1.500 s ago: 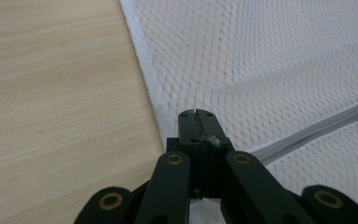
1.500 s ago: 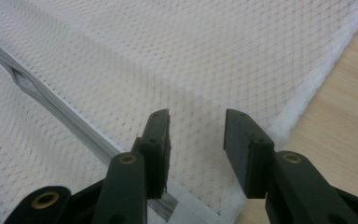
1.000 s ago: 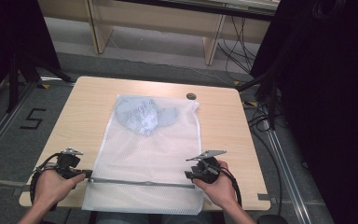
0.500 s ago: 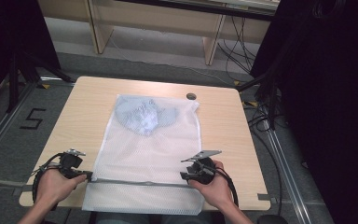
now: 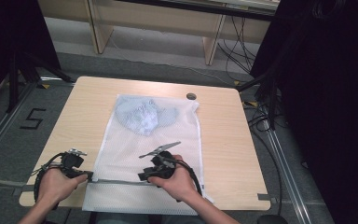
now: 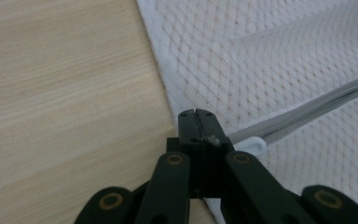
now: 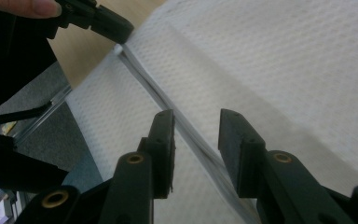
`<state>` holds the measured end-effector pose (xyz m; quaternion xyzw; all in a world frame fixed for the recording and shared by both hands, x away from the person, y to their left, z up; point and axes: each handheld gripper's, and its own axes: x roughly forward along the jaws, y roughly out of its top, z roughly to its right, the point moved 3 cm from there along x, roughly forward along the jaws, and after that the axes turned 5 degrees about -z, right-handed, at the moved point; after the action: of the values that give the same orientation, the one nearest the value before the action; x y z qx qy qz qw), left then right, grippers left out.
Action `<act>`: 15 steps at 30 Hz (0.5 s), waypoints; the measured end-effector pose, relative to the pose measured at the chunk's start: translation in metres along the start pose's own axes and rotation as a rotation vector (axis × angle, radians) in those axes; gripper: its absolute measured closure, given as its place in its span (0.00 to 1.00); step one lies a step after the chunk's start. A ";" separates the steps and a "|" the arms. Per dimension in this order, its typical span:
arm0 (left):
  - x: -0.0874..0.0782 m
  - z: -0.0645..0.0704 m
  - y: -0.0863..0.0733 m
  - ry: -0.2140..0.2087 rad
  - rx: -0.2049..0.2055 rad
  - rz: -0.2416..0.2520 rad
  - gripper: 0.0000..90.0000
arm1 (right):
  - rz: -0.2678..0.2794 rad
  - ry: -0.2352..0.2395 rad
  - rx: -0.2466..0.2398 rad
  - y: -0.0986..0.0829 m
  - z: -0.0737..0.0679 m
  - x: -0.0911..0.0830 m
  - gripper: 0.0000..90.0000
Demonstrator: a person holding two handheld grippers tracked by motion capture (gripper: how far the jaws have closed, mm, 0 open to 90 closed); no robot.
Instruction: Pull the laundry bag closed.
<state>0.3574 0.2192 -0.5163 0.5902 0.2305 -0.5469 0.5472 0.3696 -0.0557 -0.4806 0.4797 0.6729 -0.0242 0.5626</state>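
A white mesh bag (image 5: 154,140) lies flat on the wooden table (image 5: 223,140), with a pale blue garment (image 5: 142,116) inside its far end. A grey zipper (image 5: 116,181) runs across the bag near the front edge. My left gripper (image 5: 89,176) is shut on the bag's left edge at the zipper's end, where a white tab (image 6: 251,145) lies beside the closed jaws (image 6: 196,114). My right gripper (image 5: 141,177) rests mid-bag and stands open (image 7: 196,119). The zipper (image 7: 144,79) passes between its jaws toward the left gripper (image 7: 116,28).
A small dark round disc (image 5: 191,96) sits near the table's far edge. Wooden furniture legs stand behind the table, black stands at the left, cables (image 5: 261,116) on the floor at the right. A "5" mark (image 5: 32,119) is on the floor to the left.
My right gripper has slid left along the zipper, from the bag's right edge to about its middle. The left gripper has kept its hold in place.
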 end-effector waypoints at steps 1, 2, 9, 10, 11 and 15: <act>-0.002 -0.001 -0.001 0.002 0.016 -0.015 1.00 | -0.007 0.004 -0.020 0.004 -0.003 0.006 0.74; -0.002 -0.001 -0.001 0.002 0.008 -0.012 1.00 | -0.011 0.012 -0.021 0.008 -0.007 0.012 0.75; -0.002 -0.002 0.000 0.015 0.001 -0.006 0.99 | -0.029 0.047 -0.037 0.022 -0.022 0.044 0.73; -0.002 -0.002 0.000 0.015 0.001 -0.006 0.99 | -0.029 0.047 -0.037 0.022 -0.022 0.044 0.73; -0.001 -0.002 0.000 0.003 0.008 -0.006 0.99 | -0.039 0.062 -0.051 0.024 -0.028 0.055 0.73; 0.000 -0.001 0.000 0.006 0.002 -0.008 0.99 | -0.055 0.082 -0.089 0.028 -0.036 0.067 0.76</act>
<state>0.3575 0.2198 -0.5169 0.5914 0.2340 -0.5476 0.5437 0.3682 0.0214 -0.5055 0.4360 0.7089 0.0100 0.5543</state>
